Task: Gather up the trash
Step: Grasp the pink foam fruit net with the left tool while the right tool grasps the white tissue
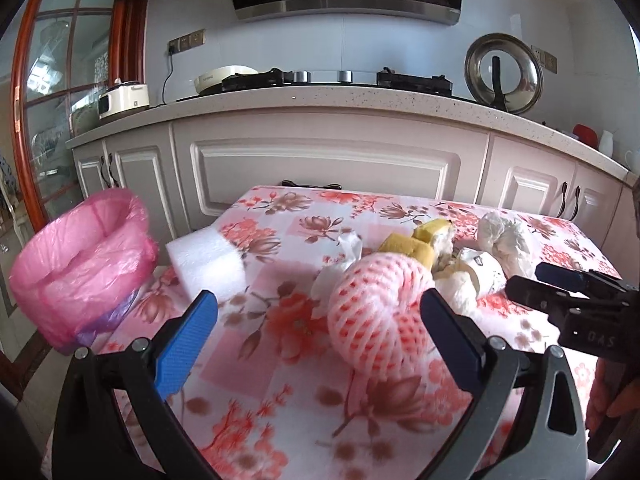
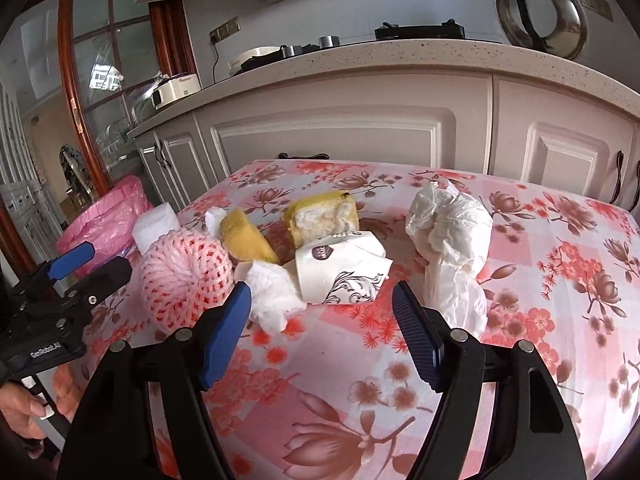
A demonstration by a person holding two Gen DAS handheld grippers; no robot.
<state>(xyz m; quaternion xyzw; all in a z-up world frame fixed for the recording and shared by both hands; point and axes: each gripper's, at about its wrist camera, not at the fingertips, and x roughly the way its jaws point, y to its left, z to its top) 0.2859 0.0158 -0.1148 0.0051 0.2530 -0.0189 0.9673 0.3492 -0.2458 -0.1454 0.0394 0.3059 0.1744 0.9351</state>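
white kitchen cabinets (image 1: 324,164), speckled countertop (image 1: 360,98)

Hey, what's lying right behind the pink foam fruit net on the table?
Behind the pink foam fruit net lie a yellow peel piece and crumpled white tissue, with a white foam block alongside. Whatever is under the net is hidden.

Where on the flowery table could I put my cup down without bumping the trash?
The near part of the tablecloth, in front of the open right gripper, is bare. So is the far strip by the cabinets, and the right side past the crumpled white bag. The middle is crowded: pink foam net, yellow peels, printed paper wrapper, tissue.
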